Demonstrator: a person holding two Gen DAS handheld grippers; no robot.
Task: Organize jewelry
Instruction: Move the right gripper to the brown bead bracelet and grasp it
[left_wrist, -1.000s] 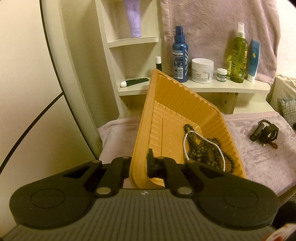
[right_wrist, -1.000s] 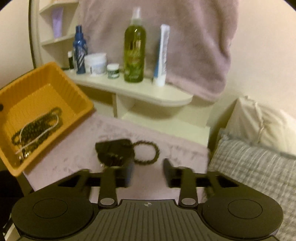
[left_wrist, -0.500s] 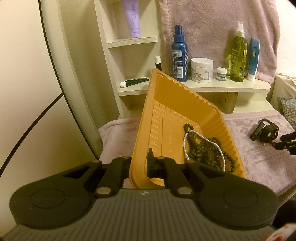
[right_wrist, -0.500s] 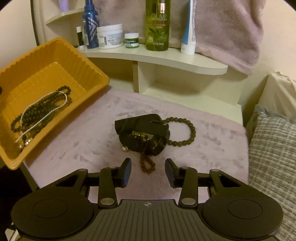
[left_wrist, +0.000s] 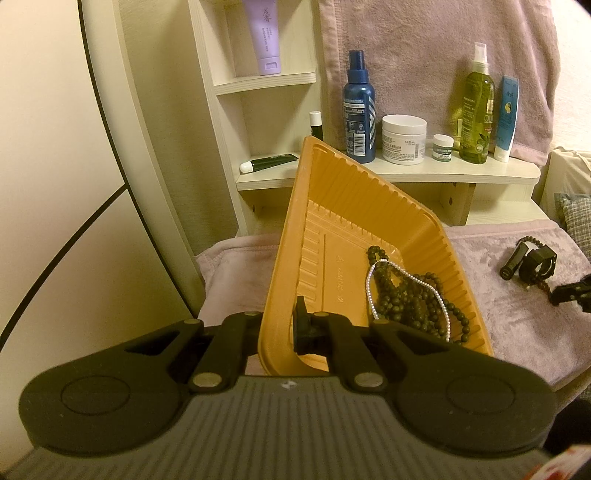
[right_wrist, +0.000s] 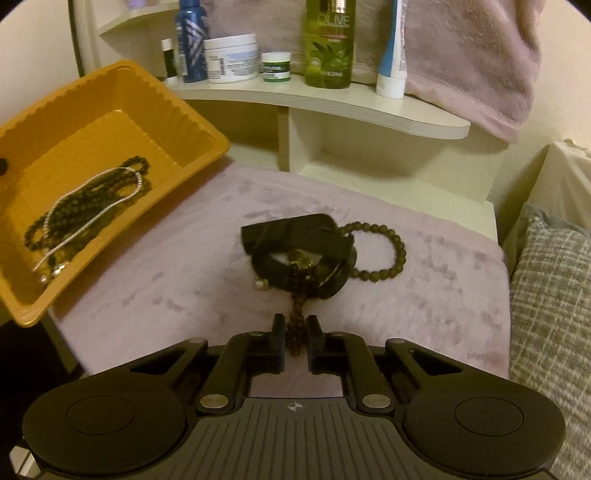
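Looking along my left gripper (left_wrist: 286, 325), I have its fingers clamped on the near wall of the orange tray (left_wrist: 332, 192), tilted, with bead strands (left_wrist: 410, 295) heaped in its low right corner. On the right view, my right gripper (right_wrist: 295, 332) has just closed on the brown bead strand (right_wrist: 295, 325) trailing from the black band (right_wrist: 303, 247) mid-cloth (right_wrist: 424, 314).

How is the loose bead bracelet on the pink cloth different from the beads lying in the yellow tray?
The bead bracelet forms one open ring lying on the pink cloth, while the dark beads in the yellow tray lie heaped in several tangled loops. A thin white strand crosses the tray beads; none crosses the bracelet. Both are strings of round dark beads.
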